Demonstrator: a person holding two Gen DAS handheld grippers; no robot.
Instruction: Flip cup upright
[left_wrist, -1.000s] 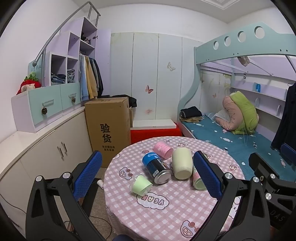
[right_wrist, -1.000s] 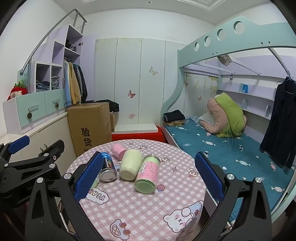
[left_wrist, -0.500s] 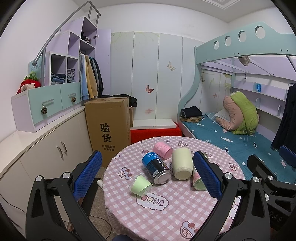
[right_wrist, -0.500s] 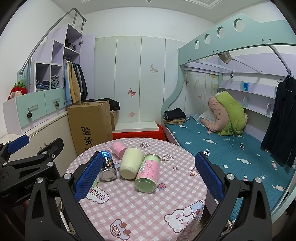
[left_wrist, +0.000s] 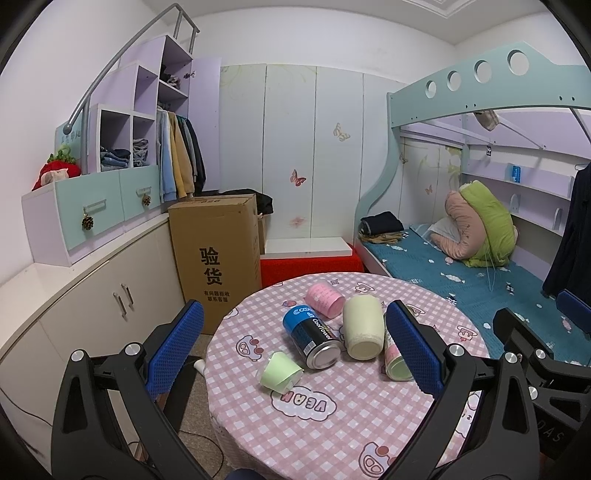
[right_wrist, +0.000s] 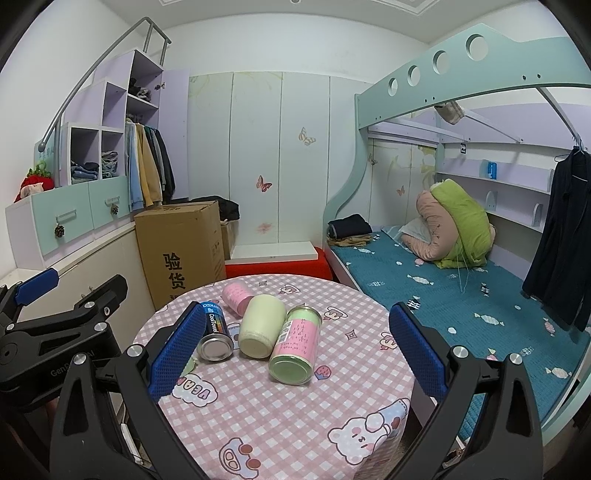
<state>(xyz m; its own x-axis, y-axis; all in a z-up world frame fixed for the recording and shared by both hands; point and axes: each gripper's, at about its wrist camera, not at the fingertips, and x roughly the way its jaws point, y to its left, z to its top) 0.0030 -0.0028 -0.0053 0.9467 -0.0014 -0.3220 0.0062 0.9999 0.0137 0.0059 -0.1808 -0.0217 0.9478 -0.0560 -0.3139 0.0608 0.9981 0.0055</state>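
Green cup (left_wrist: 279, 375) on its side, between open left tongs (left_wrist: 295, 354)

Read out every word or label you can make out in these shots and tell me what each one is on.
"验货" on the cardboard box; the smaller lines under it are too small to read.
"CoolTowel" on the blue can.
"VEAN", upside down, on the tablecloth.
Print on the pink-labelled can is too small to read.
Lettering on each tool's body is partly hidden.
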